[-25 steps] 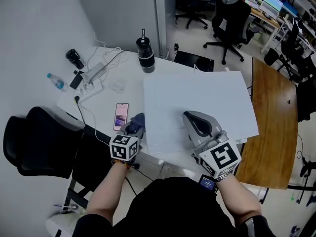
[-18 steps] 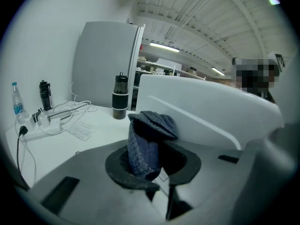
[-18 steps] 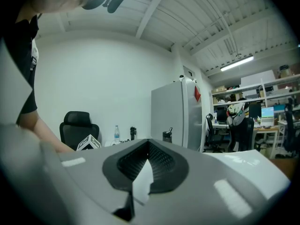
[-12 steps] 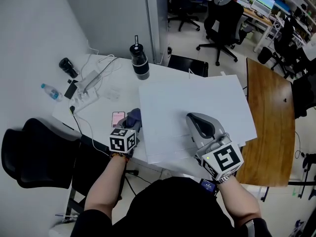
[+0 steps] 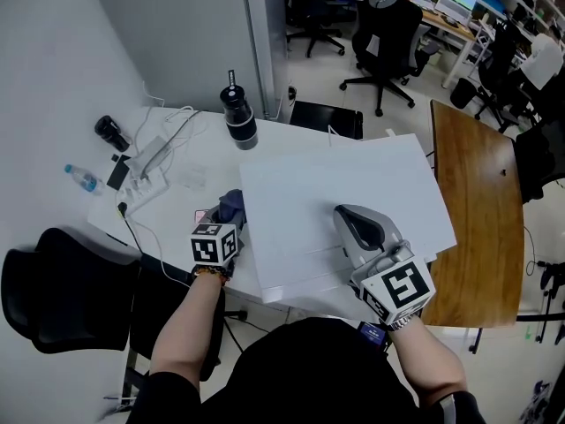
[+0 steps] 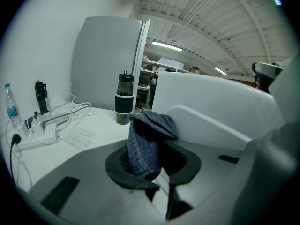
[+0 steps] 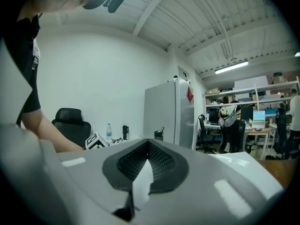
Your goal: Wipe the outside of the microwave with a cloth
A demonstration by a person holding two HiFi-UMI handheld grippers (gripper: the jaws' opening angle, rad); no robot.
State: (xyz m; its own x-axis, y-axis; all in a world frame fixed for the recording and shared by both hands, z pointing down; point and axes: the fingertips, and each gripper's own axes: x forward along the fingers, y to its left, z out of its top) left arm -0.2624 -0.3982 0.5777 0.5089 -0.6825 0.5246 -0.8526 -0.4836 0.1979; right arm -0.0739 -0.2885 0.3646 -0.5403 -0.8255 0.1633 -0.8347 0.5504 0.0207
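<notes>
The white microwave (image 5: pixel 344 193) stands on the white desk, seen from above as a broad white box. My left gripper (image 5: pixel 229 212) is at its left side, shut on a bunched blue cloth (image 5: pixel 231 205). In the left gripper view the cloth (image 6: pixel 149 142) sticks up from between the pads of my left gripper (image 6: pixel 152 162), close beside the microwave's white wall (image 6: pixel 220 107). My right gripper (image 5: pixel 351 215) lies on the microwave's top near the front edge, shut and holding nothing. The right gripper view shows my right gripper (image 7: pixel 146 162) with its jaws together and the white top (image 7: pixel 243 165) beyond.
A black tumbler (image 5: pixel 238 117) stands behind the microwave's left corner. A power strip with cables (image 5: pixel 146 177), a small water bottle (image 5: pixel 79 177) and a paper sheet (image 5: pixel 190 177) lie on the desk's left part. A black chair (image 5: pixel 53 290) is at the left, a wooden table (image 5: pixel 472 210) at the right.
My left gripper has carried the cloth away from me along the microwave's left side, now covering the phone on the desk. The right gripper stays on the top.
</notes>
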